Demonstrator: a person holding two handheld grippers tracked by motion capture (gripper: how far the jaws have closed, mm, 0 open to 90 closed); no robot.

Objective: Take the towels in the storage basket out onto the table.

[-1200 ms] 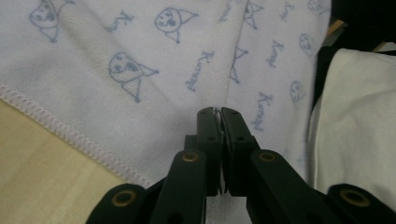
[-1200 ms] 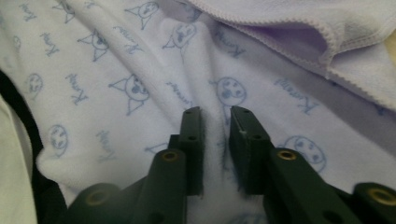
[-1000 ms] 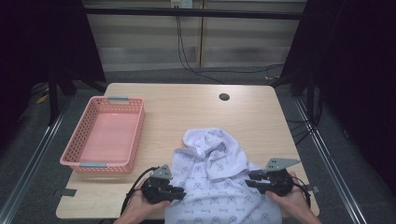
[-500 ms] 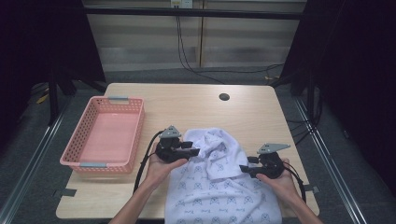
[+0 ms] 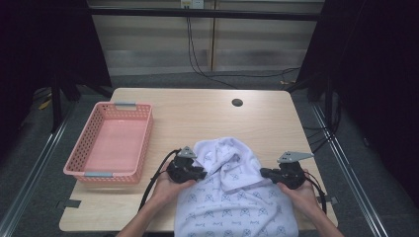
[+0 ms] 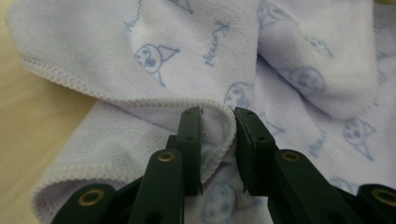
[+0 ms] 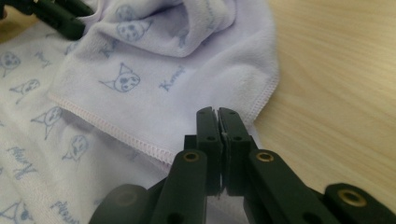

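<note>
The towel (image 5: 232, 197) is what I am working on: a pale lilac cloth printed with small blue cartoon faces and script. It lies crumpled on the near middle of the counter (image 5: 207, 116), its lower part spread flat toward my edge and its upper part bunched into a folded hump.

My left hand-held gripper (image 5: 200, 173) sits at the towel's left edge, pointing right into the cloth. In the left gripper view (image 6: 218, 135) I see a stitched fold of the hem curling up between the two black jaws. The left jaw lies against the cloth, while a narrow gap shows beside the right jaw, so the fold is between them but not squeezed flat. These jaws have just been closing.

My right hand-held gripper (image 5: 264, 173) is at the towel's right edge, pointing left. In the right gripper view (image 7: 218, 140) its jaws are pressed together with barely a slit between them, and they pinch the towel's stitched edge right at the corner of the folded flap. These jaws too have just been closing. The left gripper's dark tip shows at the top left corner of that view, across the hump of cloth.

Both my hands hold the grippers from the near side, each with a cable trailing back.

A pink basket (image 5: 89, 148) stands on the left part of the counter, well apart from the towel. A small dark round hole (image 5: 237, 102) sits in the counter's far side.
</note>
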